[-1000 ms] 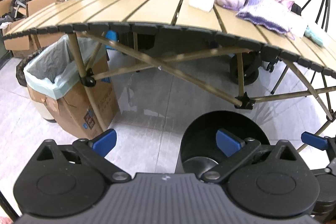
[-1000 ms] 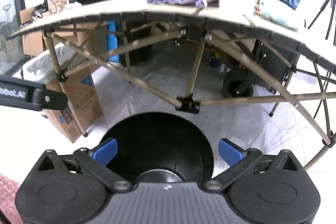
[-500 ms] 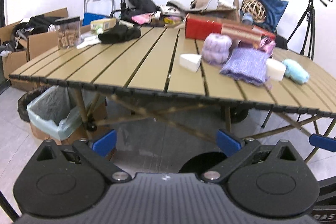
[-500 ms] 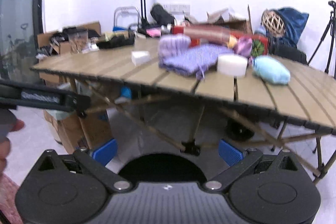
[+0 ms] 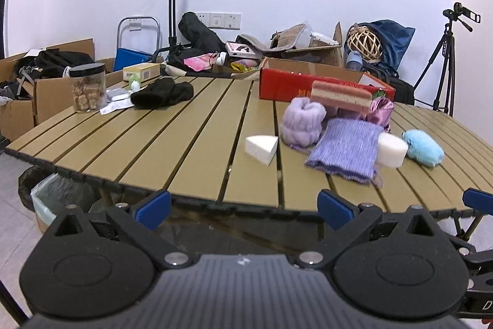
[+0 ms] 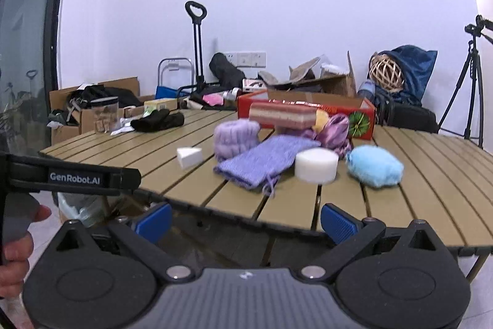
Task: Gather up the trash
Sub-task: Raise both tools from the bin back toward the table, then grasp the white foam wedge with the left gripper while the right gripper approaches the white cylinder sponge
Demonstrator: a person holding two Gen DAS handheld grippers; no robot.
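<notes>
bin bag (image 5: 49, 193) mostly hidden, perhaps, under table (image 5: 172, 125)

Wedge (image 5: 261, 147) left of cloth (image 5: 346, 153)

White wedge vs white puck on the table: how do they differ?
The wedge is a triangular slice with flat faces; the puck is a round, short cylinder. The wedge sits alone on bare slats left of the purple cloth; the puck sits right of the cloth, between it and the blue puff, close to both. Both are plain white, foam-like, near the table front edge, and neither is gripped.
</notes>
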